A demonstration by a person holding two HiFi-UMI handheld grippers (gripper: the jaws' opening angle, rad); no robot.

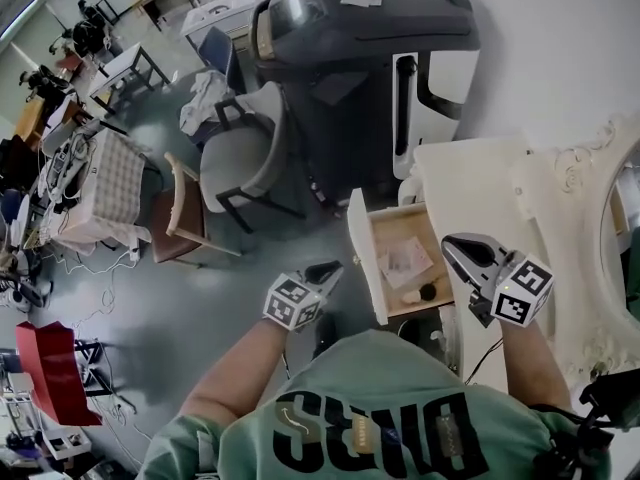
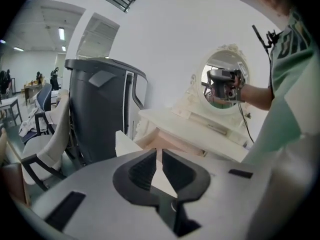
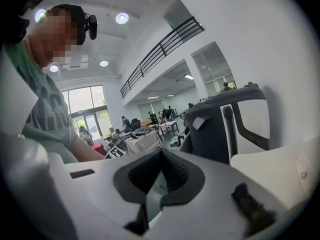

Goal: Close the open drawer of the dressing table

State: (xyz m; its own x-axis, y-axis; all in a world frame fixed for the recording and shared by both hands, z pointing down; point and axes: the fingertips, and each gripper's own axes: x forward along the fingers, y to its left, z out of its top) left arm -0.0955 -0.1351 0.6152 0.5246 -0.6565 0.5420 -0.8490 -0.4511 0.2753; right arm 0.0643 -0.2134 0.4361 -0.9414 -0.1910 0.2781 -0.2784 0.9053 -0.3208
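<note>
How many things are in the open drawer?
2 in the drawer: a flat pale packet at its middle, a dark-tipped brush nearer the person. The right hand-held gripper may hide others.

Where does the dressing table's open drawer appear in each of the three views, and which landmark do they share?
Head view: the drawer is right of centre, pulled out leftwards from the dressing table.
Left gripper view: the drawer is at the centre, under the table top.
Right gripper view: not in it.
Shared landmark: the dark grey machine, seen in all three.
</note>
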